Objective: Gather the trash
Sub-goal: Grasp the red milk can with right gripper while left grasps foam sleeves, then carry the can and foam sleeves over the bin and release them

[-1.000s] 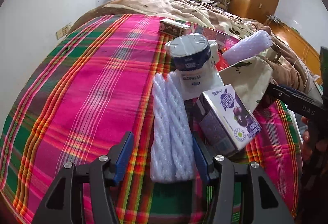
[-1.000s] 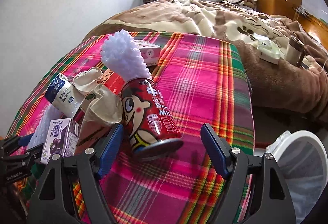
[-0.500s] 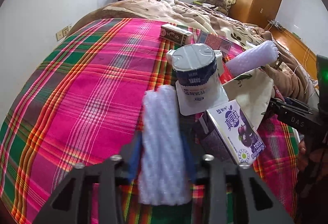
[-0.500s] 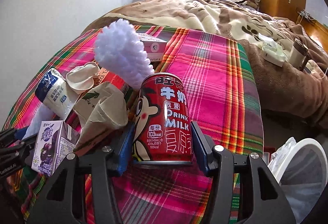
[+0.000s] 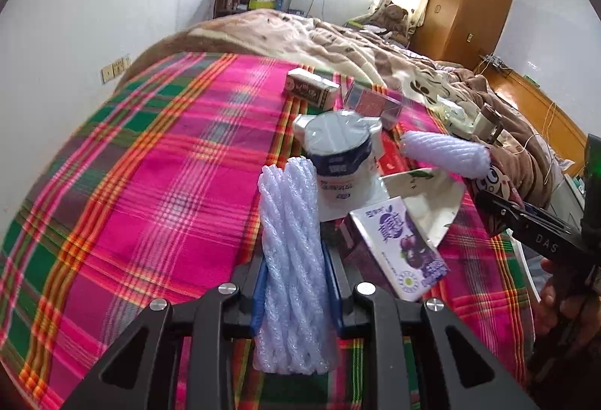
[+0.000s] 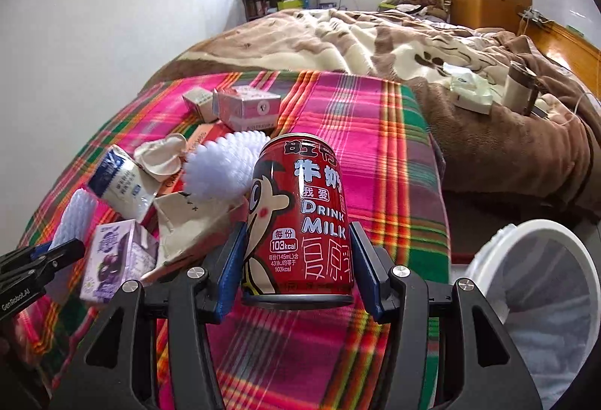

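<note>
two ribbed foam nets (image 5: 291,248), cylindrical can (image 6: 298,218)

The right gripper (image 6: 296,260) grips a red milk can (image 6: 300,218) between its blue pads, the can upright above the plaid blanket (image 6: 375,154) on the bed. To its left lies a litter heap: a white foam net (image 6: 221,166), a crumpled paper bag (image 6: 191,222), a purple juice carton (image 6: 116,256) and a blue-and-white pouch (image 6: 120,181). Farther back sits a pink box (image 6: 246,107). The left gripper (image 6: 45,252) (only its tip shows) enters at the left edge. A white lined bin (image 6: 541,293) stands at lower right.
</note>
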Motion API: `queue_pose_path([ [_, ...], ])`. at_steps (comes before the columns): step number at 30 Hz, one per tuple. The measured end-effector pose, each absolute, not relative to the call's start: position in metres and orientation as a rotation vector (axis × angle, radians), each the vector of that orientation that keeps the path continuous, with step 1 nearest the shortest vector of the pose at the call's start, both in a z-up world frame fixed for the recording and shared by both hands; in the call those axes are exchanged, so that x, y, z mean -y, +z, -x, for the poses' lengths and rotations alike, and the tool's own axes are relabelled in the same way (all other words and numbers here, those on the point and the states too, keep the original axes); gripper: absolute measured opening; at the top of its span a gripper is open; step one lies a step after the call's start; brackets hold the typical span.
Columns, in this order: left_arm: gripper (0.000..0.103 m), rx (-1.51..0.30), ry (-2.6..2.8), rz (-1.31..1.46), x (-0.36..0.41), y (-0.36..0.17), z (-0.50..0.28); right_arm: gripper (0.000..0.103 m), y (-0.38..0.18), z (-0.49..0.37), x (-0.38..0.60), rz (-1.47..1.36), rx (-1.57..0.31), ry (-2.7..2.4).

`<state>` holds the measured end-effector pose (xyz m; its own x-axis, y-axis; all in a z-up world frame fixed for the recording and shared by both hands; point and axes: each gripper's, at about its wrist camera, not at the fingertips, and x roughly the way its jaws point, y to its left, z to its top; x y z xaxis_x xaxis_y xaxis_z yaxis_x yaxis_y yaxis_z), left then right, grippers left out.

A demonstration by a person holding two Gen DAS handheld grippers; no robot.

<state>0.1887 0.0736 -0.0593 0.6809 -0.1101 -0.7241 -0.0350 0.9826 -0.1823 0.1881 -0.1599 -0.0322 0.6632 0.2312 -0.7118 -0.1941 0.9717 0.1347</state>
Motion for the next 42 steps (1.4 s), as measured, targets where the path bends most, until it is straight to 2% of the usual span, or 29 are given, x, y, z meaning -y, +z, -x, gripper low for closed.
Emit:
queue_pose_path([
  [24, 0.027, -0.650, -0.244, 0.095, 0.008, 0.020, -0.126, 0.054, 0.010, -0.119, 0.209, -0.151, -0.663, 0.175],
  [42, 0.027, -0.622, -0.482, -0.041, 0.133, 0.029, -0.114, 0.054, 0.012, -0.077, 0.291, -0.195, -0.626, -0.069],
])
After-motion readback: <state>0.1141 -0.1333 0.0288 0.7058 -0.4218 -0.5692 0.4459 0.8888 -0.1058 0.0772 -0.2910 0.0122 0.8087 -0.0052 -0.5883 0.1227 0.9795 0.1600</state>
